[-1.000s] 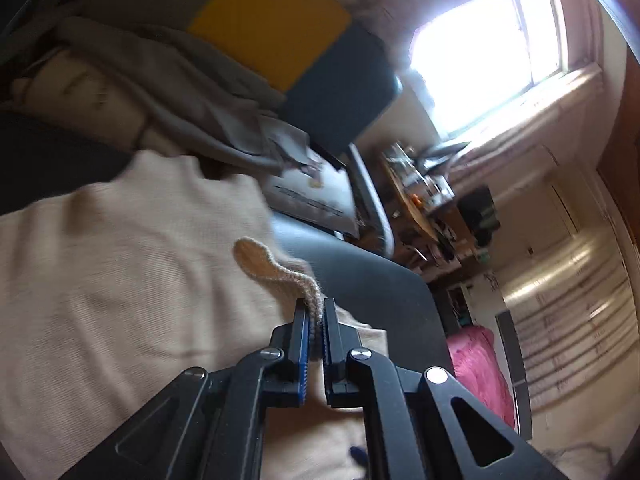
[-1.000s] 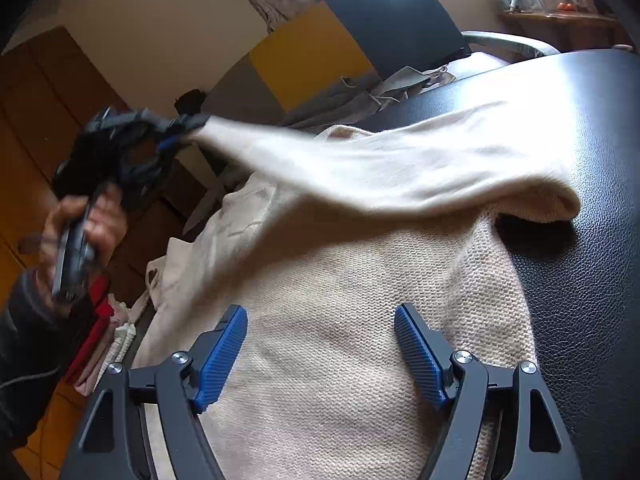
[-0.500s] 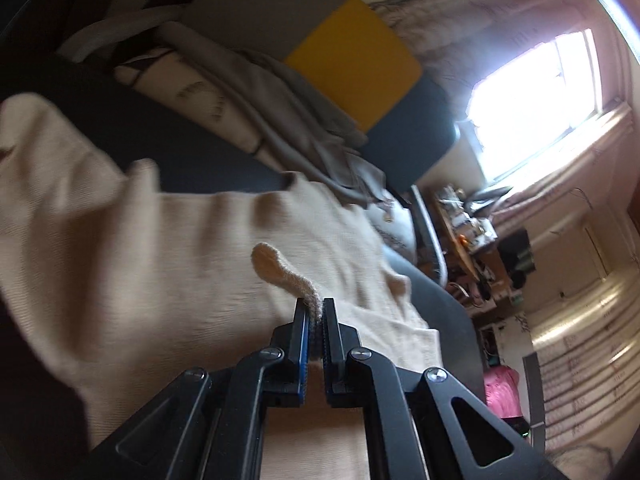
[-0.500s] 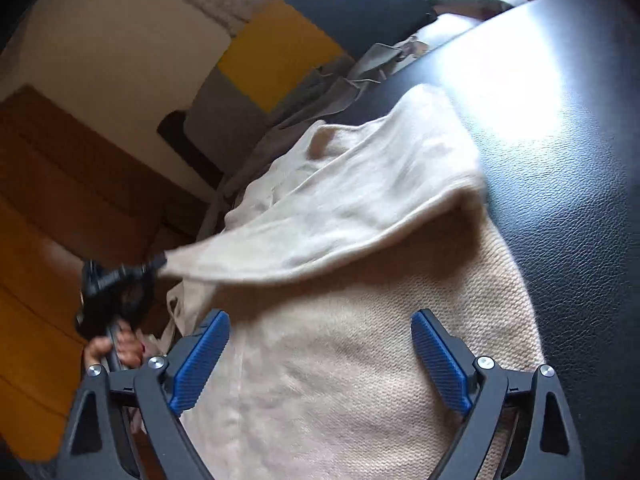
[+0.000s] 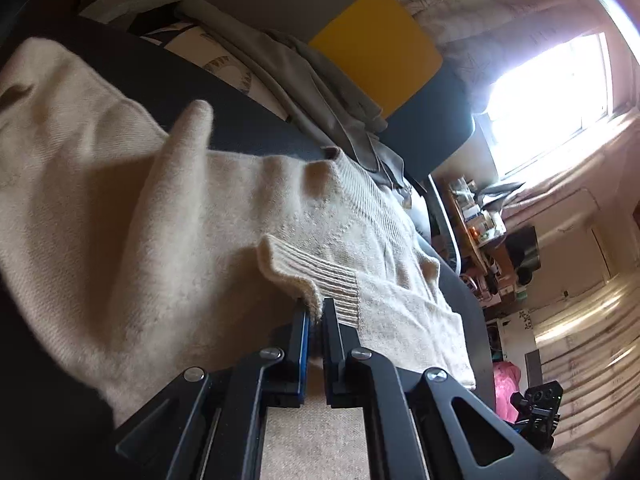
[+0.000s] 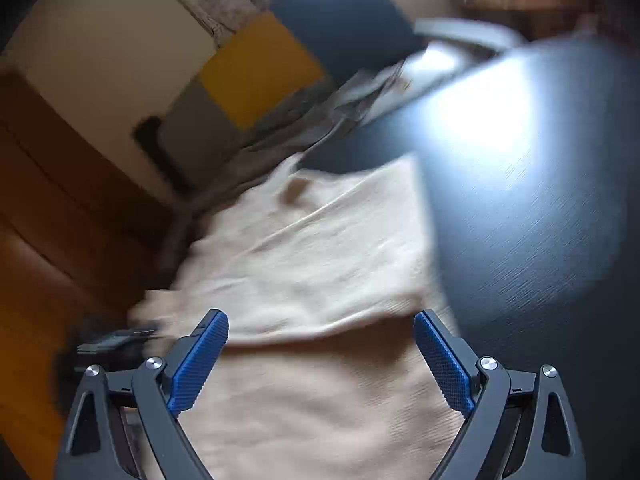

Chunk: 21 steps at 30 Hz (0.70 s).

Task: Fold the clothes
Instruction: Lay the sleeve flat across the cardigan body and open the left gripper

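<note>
Left wrist view showed the left gripper [image 5: 315, 312] pinched on the ribbed cuff [image 5: 316, 276] of the cream sweater [image 5: 120, 216], which now lay lower against the garment's body than half a second before. The sweater sprawled across the dark table [image 6: 520, 208]. Right wrist view, blurred, had the right gripper [image 6: 320, 360] spread wide and empty above the sweater [image 6: 320, 400], the sleeve having dropped flatter across it.

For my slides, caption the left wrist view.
Left tool pinching the ribbed cuff of a cream sweater spread on a black table.
</note>
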### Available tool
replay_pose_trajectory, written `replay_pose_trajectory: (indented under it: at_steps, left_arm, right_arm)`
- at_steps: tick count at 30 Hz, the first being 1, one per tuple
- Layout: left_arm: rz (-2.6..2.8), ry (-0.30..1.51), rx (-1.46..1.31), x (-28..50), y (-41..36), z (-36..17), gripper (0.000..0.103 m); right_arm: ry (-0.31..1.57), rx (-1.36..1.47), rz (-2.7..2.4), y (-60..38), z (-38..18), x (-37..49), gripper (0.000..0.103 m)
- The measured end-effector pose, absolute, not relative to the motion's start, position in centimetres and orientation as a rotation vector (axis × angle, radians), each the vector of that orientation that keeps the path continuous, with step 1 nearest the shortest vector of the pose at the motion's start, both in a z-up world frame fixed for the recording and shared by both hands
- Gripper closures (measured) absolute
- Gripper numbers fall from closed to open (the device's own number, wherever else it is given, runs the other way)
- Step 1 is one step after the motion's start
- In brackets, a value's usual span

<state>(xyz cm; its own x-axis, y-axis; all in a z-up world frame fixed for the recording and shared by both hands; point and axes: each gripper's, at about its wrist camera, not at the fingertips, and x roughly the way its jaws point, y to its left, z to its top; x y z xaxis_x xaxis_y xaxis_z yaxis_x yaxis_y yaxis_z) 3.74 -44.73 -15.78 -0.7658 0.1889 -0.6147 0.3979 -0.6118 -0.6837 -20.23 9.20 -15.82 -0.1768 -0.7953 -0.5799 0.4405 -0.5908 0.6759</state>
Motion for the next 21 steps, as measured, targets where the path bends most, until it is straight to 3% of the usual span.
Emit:
replay_pose_trajectory:
  at_steps: [5,13,14,21]
  left_arm:
    - [-2.448,1.282,1.077,3.5,-44.7,-16.8,0.099]
    - [-2.422,1.254,1.125,4.1,-44.6,-17.5,0.098]
    - [-2.438,1.255,1.124,4.3,-44.6,-17.2,0.098]
    - [-2.502,1.309,0.952,6.1,-47.3,-14.6,0.073]
  right_arm:
    - [-0.67,1.344,-1.757,8.8,-19.1,-21.7,0.003]
    - [-0.912,1.241,-1.948,11.7,-19.5,-24.2,0.004]
    - [-0.875,1.244,-1.96,11.6,-19.3,-23.8,0.004]
    - [-0.512,1.244,-2.054,12.1,-16.9,-20.1,0.003]
